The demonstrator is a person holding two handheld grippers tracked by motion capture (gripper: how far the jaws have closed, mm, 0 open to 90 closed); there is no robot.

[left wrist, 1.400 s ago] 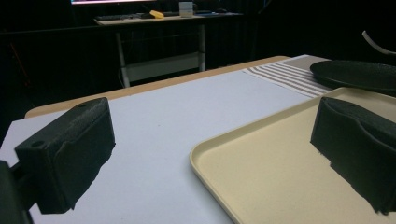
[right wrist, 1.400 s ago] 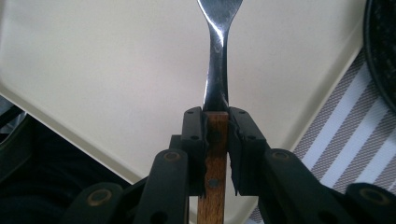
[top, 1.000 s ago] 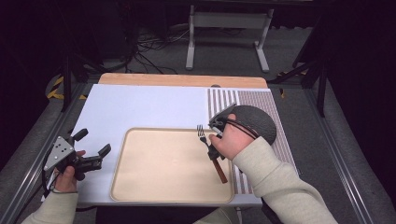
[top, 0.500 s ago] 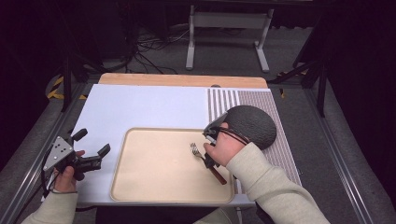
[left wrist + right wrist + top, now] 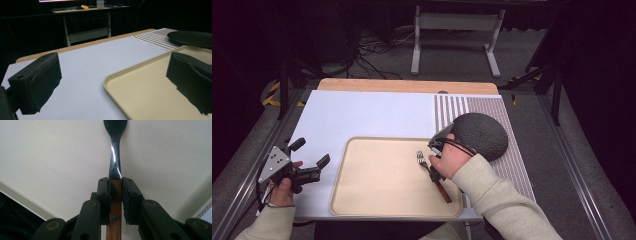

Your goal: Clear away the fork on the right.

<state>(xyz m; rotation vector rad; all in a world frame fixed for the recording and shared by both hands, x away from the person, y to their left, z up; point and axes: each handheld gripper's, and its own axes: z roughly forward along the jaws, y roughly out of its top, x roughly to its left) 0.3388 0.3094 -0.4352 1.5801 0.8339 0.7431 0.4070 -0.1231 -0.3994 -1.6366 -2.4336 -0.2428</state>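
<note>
Fork over tray, R gripper holding it
R gripper (image 5: 115, 202) clamped on wooden-handled fork (image 5: 432, 174), low over beige tray (image 5: 362, 200) near dark plate (image 5: 479, 135). L gripper (image 5: 309, 162) jaws wide apart, holding nothing, left of tray.

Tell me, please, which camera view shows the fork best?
The right gripper view: the fork is close, and the right gripper is shut on its wooden handle. The high view shows the whole fork, small, over the beige tray.

Probably lab: floor cables (image 5: 362, 55), dark surroundings
</note>
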